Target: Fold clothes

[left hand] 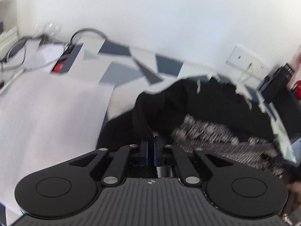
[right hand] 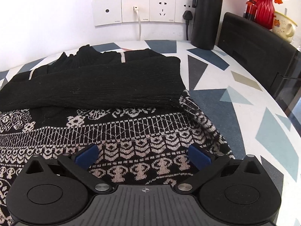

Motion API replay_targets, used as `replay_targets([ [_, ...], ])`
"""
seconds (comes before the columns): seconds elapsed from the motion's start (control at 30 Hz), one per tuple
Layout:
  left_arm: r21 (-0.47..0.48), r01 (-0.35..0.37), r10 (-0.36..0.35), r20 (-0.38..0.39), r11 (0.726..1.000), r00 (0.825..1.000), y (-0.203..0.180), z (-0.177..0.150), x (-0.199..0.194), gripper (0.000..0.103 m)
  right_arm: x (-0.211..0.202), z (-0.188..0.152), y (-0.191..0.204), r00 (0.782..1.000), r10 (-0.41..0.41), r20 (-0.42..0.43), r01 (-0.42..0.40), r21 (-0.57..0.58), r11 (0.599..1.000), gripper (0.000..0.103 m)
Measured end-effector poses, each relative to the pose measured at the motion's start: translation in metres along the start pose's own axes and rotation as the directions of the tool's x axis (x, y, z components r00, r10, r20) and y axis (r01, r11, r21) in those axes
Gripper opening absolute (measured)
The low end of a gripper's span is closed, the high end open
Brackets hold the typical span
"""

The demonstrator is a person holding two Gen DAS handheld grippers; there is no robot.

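Left gripper (left hand: 151, 146) has its jaws pressed together on a black knit fold of the sweater (right hand: 105, 86), which rises directly ahead of its fingertips. Right gripper (right hand: 143, 155) stands wide open and holds nothing, its 2 blue pads (right hand: 87, 153) hovering over the patterned hem directly beneath and ahead. 1 sweater lies on the tabletop (right hand: 235, 101), its black sleeve folded across the body ahead of the right gripper. The knit looks soft, limp and light, likely to sag and stretch; edges, cuffs or hem corners offer the surest hold. Beyond, to the right: 1 black bottle (right hand: 207, 17), 1 red vase (right hand: 266, 7).
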State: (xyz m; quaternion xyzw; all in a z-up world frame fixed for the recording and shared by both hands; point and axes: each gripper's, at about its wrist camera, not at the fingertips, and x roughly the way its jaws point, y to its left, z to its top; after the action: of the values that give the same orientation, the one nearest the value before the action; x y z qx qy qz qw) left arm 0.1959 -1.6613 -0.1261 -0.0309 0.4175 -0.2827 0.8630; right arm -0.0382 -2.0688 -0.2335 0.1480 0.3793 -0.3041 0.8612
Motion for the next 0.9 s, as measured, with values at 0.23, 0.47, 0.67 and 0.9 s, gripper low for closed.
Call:
replay_targets([
  [0.23,0.073,0.191,-0.199,0.131,0.979,0.971,-0.056,0.069,-0.001,0.006,-0.001,-0.004,-0.001,1.0,0.008,0.024,-0.008,-0.001,1.0,0.102],
  [0.47,0.139,0.281,-0.287,0.022,0.95,0.958,-0.13,0.093,0.098,0.006,-0.002,-0.008,-0.001,0.999,0.012,0.052,-0.012,-0.002,1.0,0.102],
  [0.67,0.227,0.207,-0.177,-0.143,0.952,0.974,-0.163,0.062,0.19,0.009,-0.002,-0.01,-0.003,0.998,0.014,0.067,-0.014,-0.003,1.0,0.102],
  [0.9,0.196,0.235,-0.202,-0.172,0.952,0.964,-0.14,0.062,0.184,0.054,-0.003,-0.012,-0.004,0.997,0.021,0.072,-0.02,-0.009,1.0,0.102],
])
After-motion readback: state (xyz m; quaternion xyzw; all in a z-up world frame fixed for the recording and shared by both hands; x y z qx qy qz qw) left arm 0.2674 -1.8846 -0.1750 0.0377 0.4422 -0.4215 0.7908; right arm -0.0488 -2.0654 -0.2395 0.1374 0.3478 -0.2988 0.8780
